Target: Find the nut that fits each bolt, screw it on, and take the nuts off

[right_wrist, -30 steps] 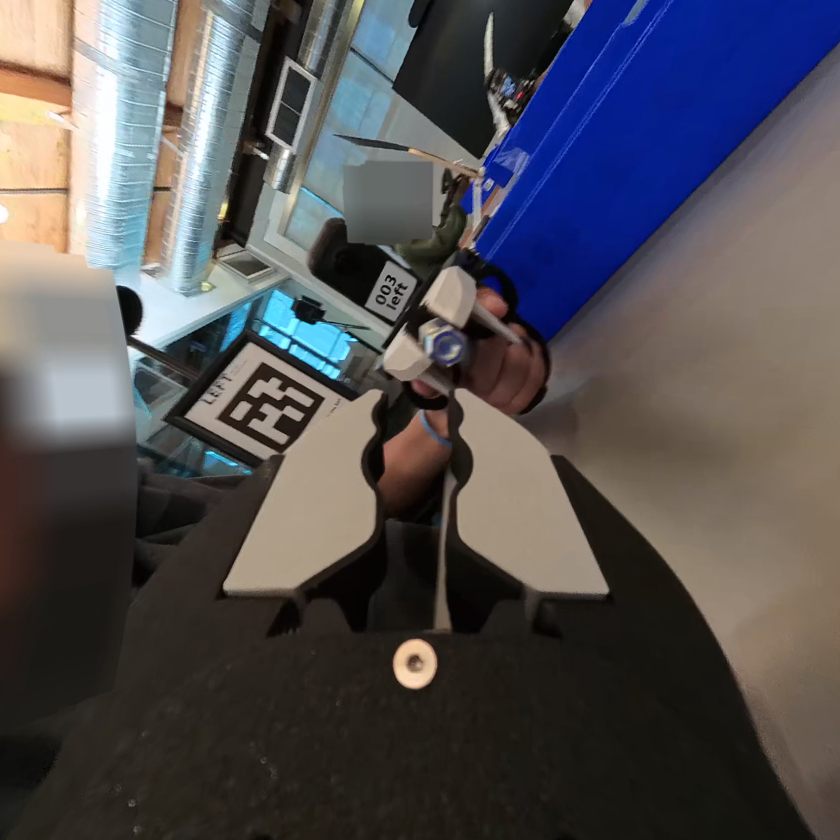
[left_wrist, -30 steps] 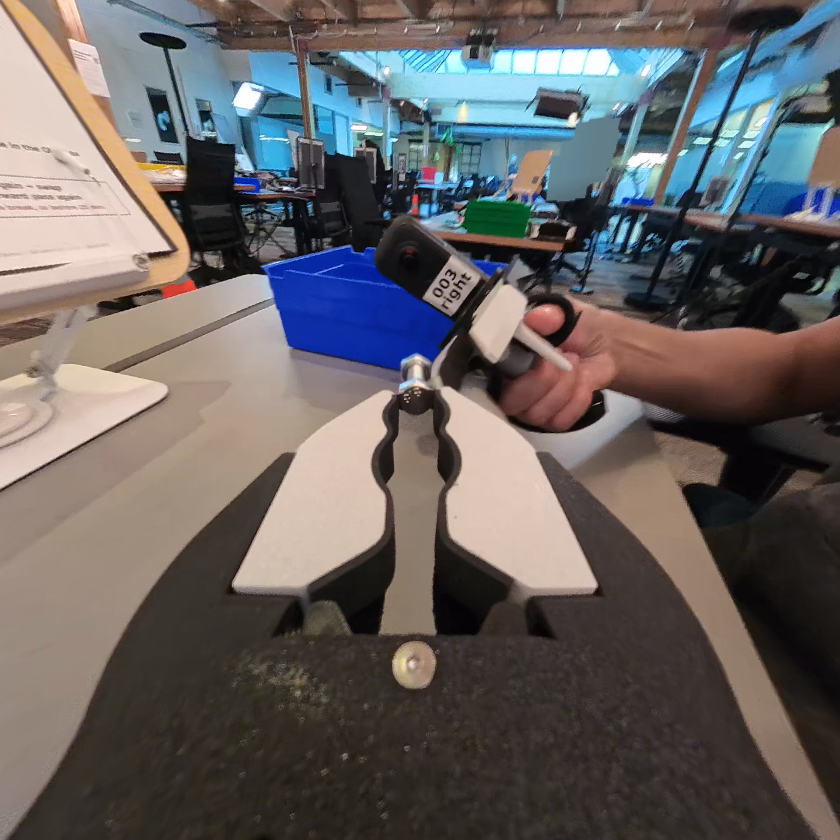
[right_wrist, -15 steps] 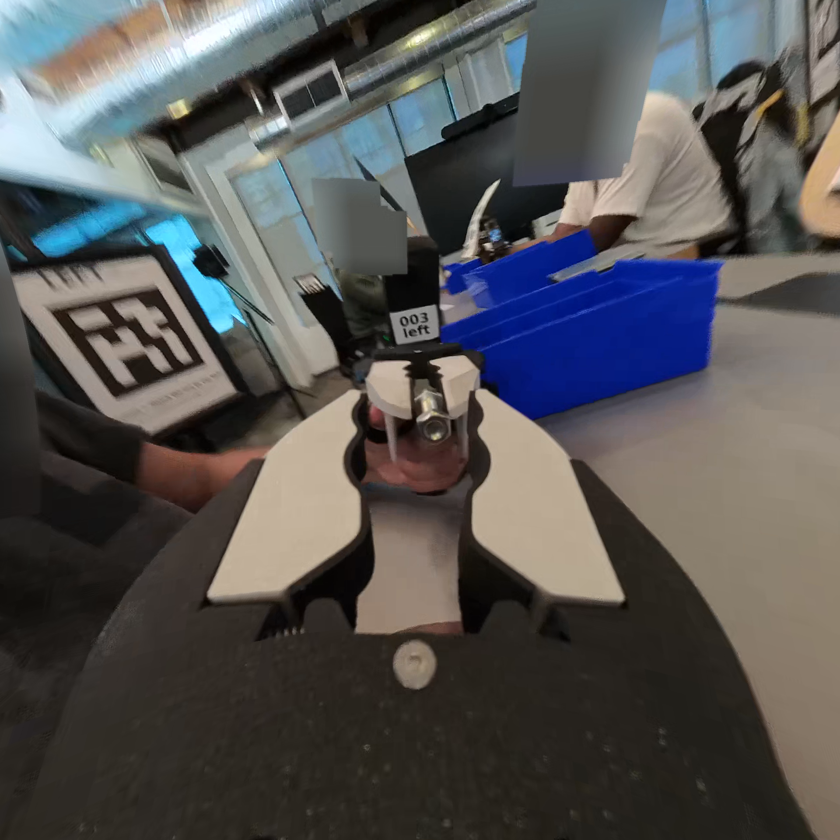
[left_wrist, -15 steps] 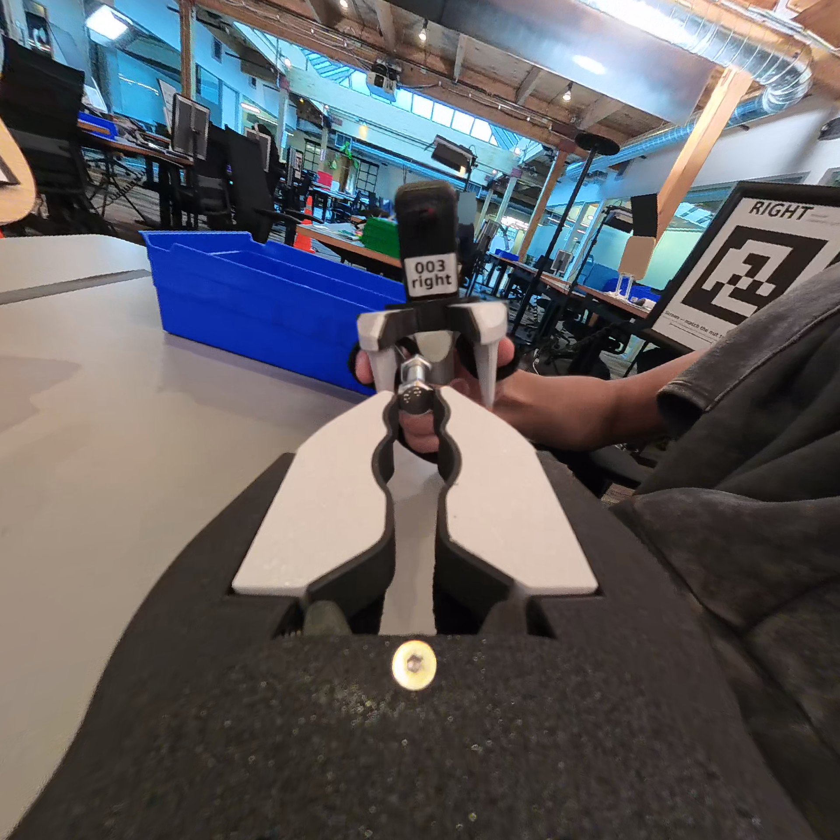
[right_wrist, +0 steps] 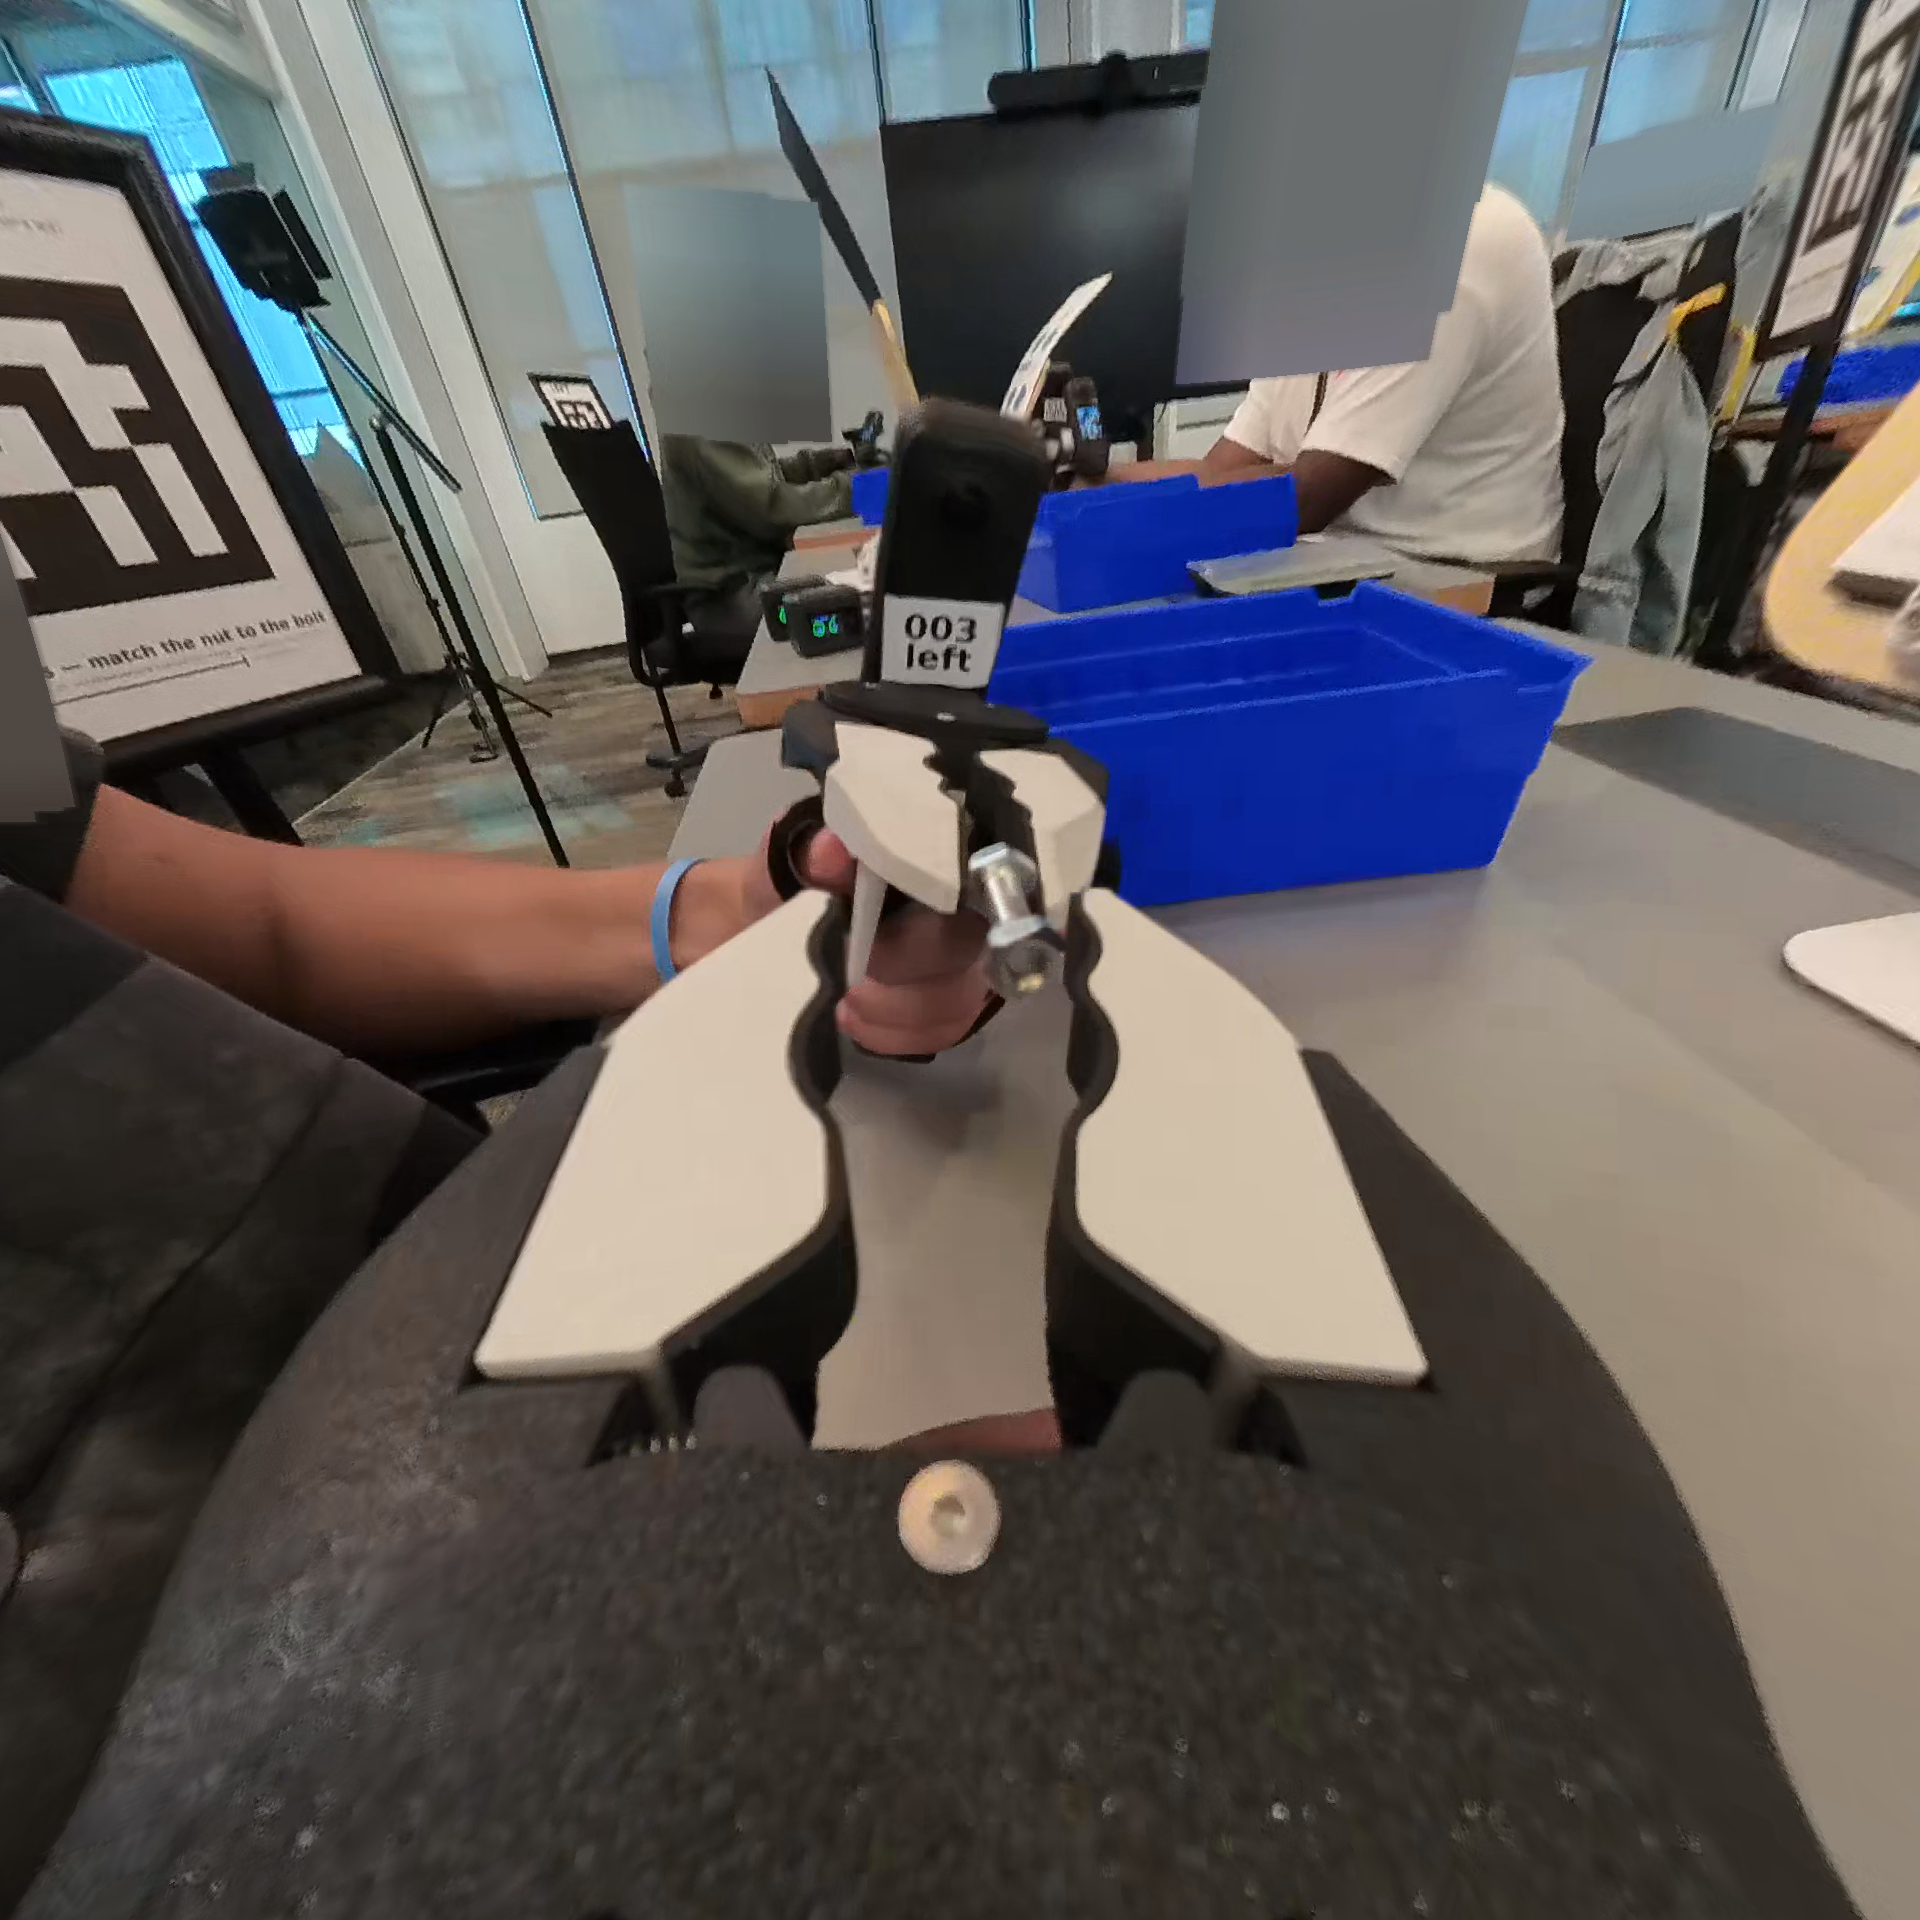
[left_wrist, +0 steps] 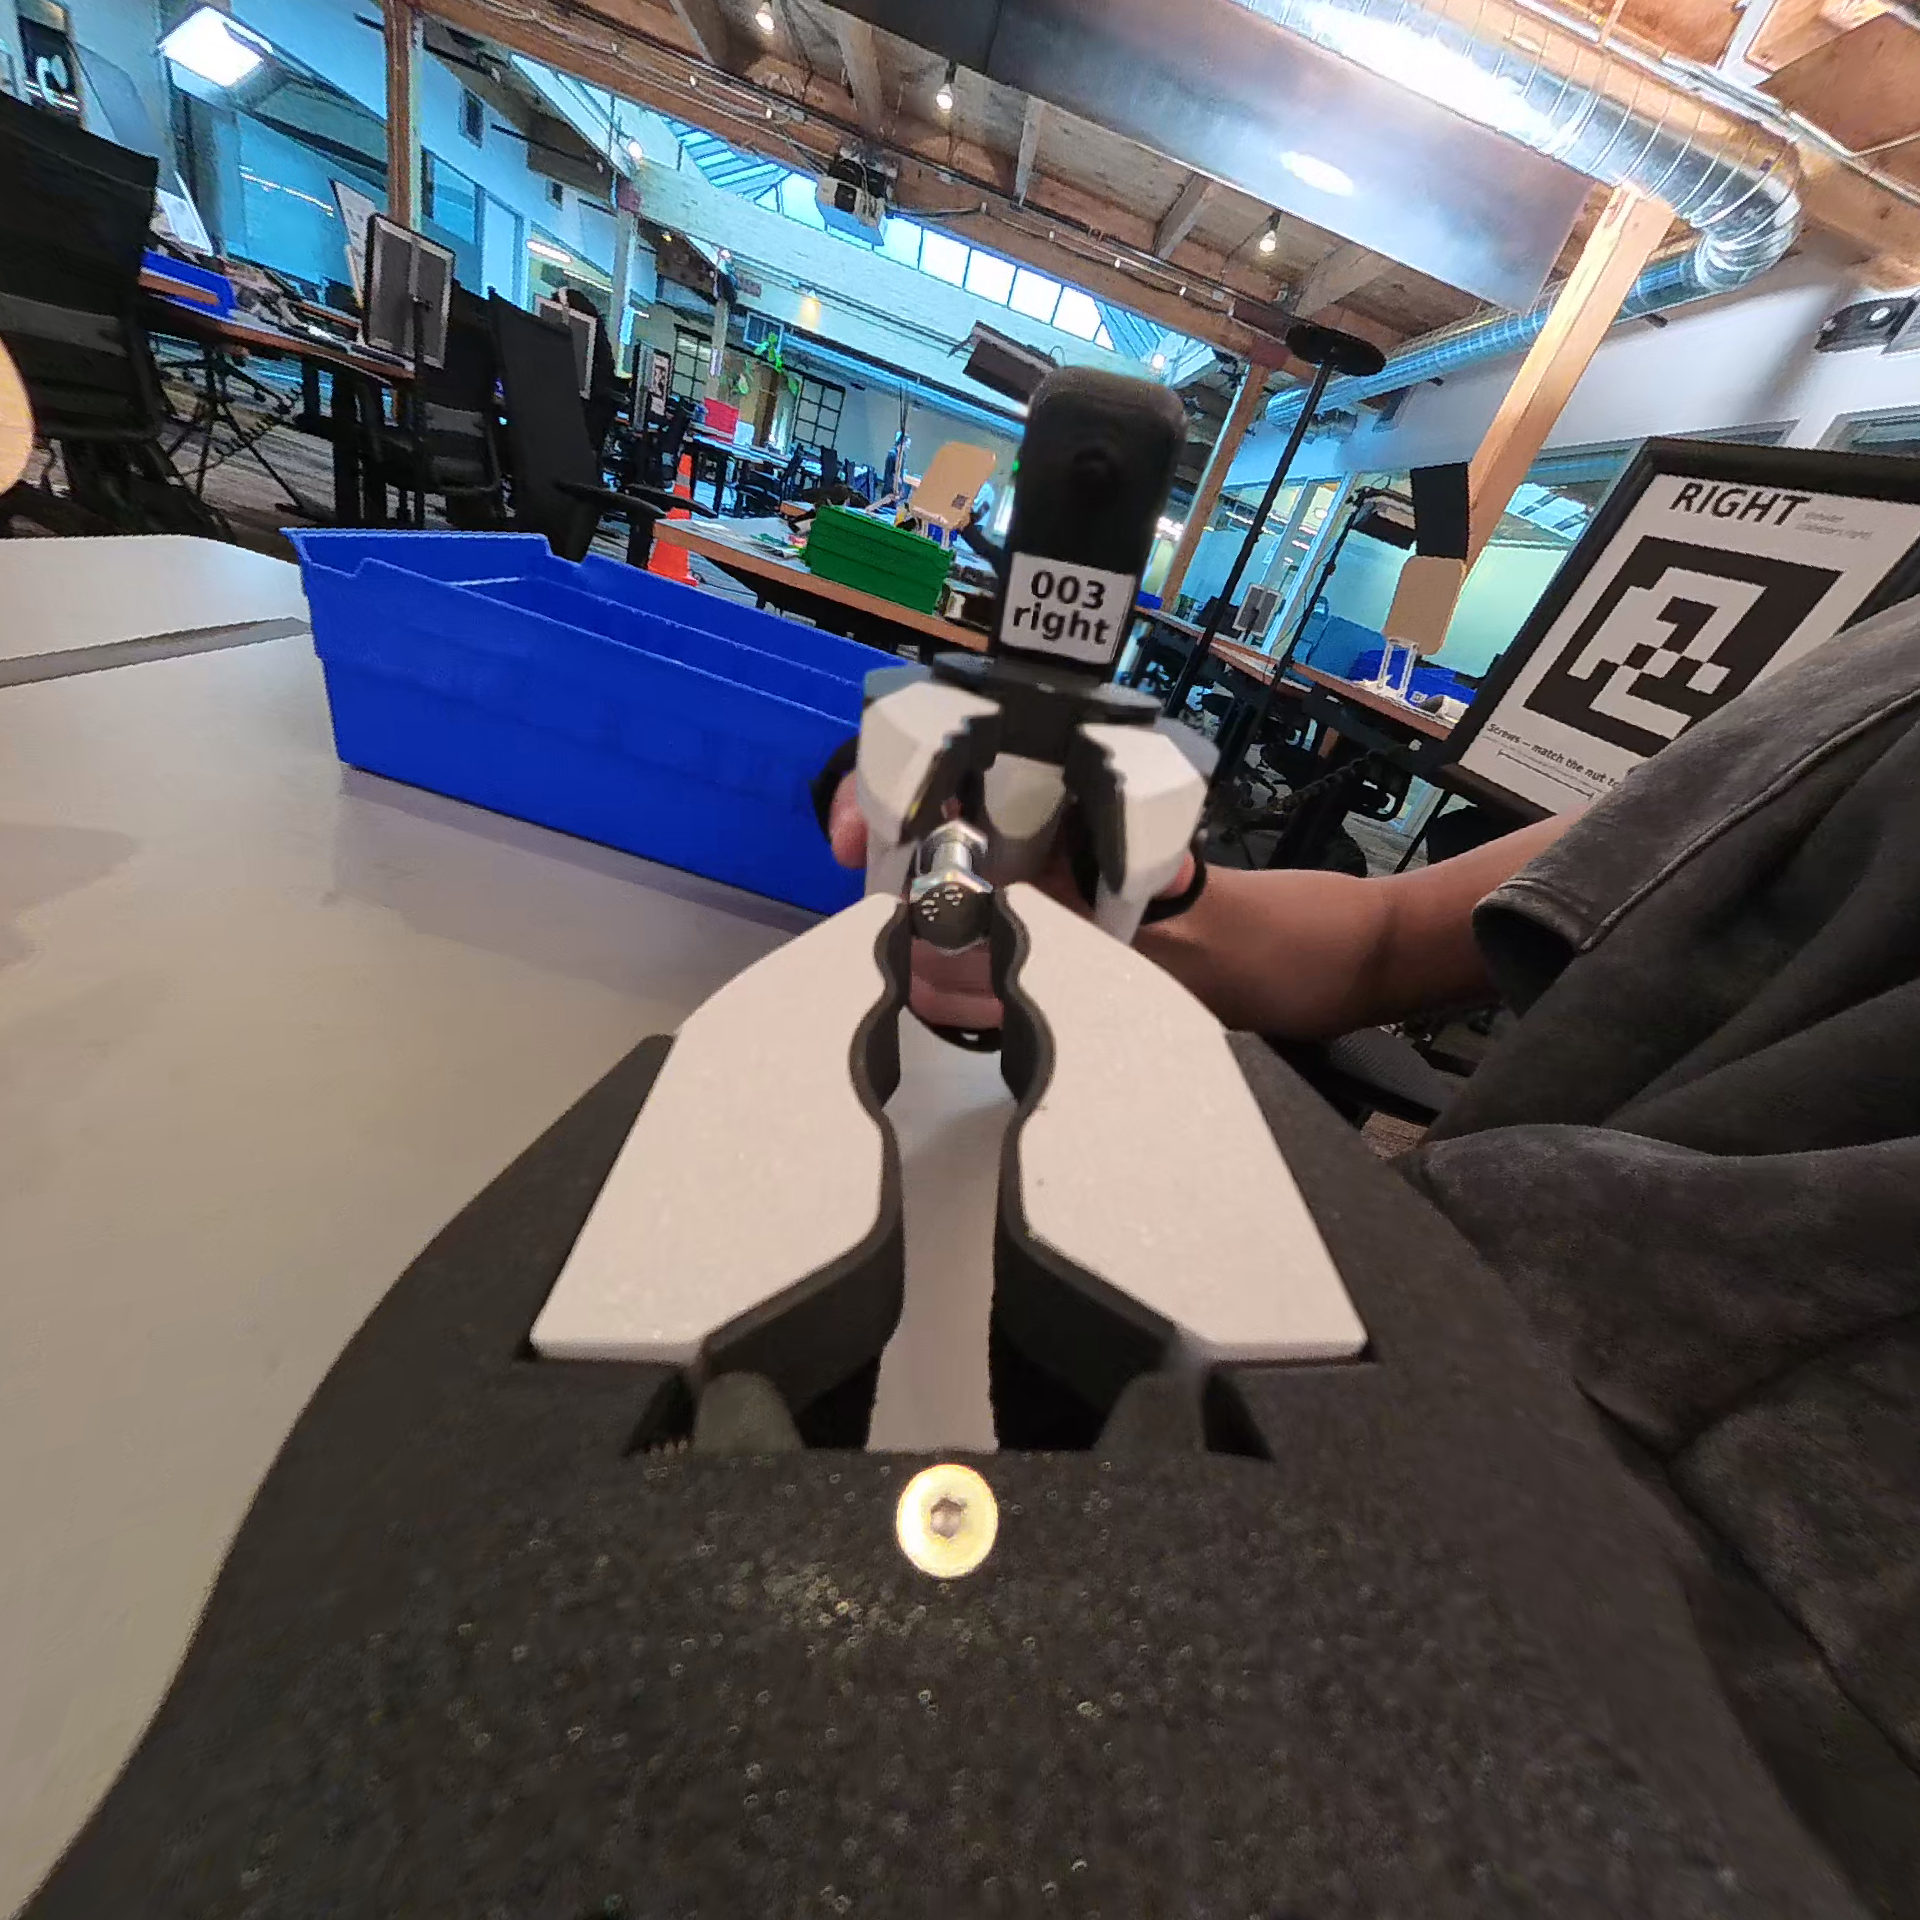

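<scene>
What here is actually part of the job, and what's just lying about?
Part of the job:
- bolt, clamped in the left tongs
- nut on the bolt's far end
- right tongs, open, close to the nut

Lying about:
- blue bin
- framed pattern sign
- white stand base
- grey table

Both grippers: white fingers (left_wrist: 769,1143), black foam body (left_wrist: 935,1714), brass screw (left_wrist: 947,1520) behind fingers; blue wristband (right_wrist: 665,920), dark sleeve (left_wrist: 1714,883).
</scene>
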A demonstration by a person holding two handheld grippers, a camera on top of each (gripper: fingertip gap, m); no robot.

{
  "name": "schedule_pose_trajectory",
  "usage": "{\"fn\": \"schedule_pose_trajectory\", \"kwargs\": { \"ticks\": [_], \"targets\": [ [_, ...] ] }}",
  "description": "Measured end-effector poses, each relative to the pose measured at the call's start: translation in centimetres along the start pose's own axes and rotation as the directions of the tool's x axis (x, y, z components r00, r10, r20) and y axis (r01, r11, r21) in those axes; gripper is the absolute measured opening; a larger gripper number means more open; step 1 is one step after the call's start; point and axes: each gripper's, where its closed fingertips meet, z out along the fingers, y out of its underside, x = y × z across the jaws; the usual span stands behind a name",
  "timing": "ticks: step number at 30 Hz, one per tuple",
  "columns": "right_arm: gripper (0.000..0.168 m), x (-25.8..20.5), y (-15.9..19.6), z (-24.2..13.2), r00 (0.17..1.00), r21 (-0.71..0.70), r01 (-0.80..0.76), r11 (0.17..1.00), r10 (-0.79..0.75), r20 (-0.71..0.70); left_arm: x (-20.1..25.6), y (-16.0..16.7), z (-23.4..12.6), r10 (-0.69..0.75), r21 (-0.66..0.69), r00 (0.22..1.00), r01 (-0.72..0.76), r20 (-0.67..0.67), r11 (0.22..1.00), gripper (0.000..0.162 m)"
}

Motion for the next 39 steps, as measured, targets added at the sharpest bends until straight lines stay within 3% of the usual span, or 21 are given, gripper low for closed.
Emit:
{"fn": "schedule_pose_trajectory", "kwargs": {
  "ticks": [5, 8, 11, 16, 22, 28, 34, 39],
  "targets": [
    [0.044, 0.2, 3.3, 1.0, 0.995, -0.043, -0.102, 0.994, 0.102, 0.009, 0.1, -0.4, -0.2, -0.009, 0.019, 1.0, 0.009, -0.009, 1.0, 0.014],
    [0.043, 0.7, 0.2, -0.3, 0.997, 0.05, -0.073, 0.996, 0.074, -0.01, 0.1, -0.3, -0.2, -0.006, 0.012, 1.0, 0.006, -0.011, 1.0, 0.014],
    [0.043, 0.2, -0.8, -0.3, 1.0, 0.05, -0.013, 0.999, 0.014, -0.023, 0.1, -0.1, 0.0, -0.004, 0.004, 1.0, 0.004, -0.011, 1.0, 0.014],
    [0.046, -0.1, 3.6, 1.3, 0.996, -0.033, -0.094, 0.995, 0.094, -0.006, 0.1, -0.2, -0.1, -0.001, 0.007, 1.0, 0.001, -0.006, 1.0, 0.014],
    [0.045, 0.4, -2.1, -1.0, 0.999, 0.087, 0.002, 0.996, 0.003, -0.051, 0.1, -0.1, 0.0, -0.004, 0.002, 1.0, 0.004, -0.012, 1.0, 0.014],
    [0.047, 0.0, 3.5, 0.9, 0.997, -0.035, -0.074, 0.997, 0.073, -0.026, 0.1, -0.3, -0.2, -0.002, 0.009, 1.0, 0.002, -0.007, 1.0, 0.014],
    [0.046, -0.1, -2.0, -0.7, 0.998, 0.069, 0.018, 0.997, -0.014, -0.055, 0.1, -0.2, -0.1, 0.005, 0.002, 1.0, -0.005, -0.006, 1.0, 0.014],
    [0.049, -0.3, 3.2, 1.2, 0.997, -0.043, -0.069, 0.997, 0.068, -0.027, 0.1, -0.6, -0.4, 0.0, 0.021, 1.0, 0.0, -0.005, 1.0, 0.014]
  ]
}}
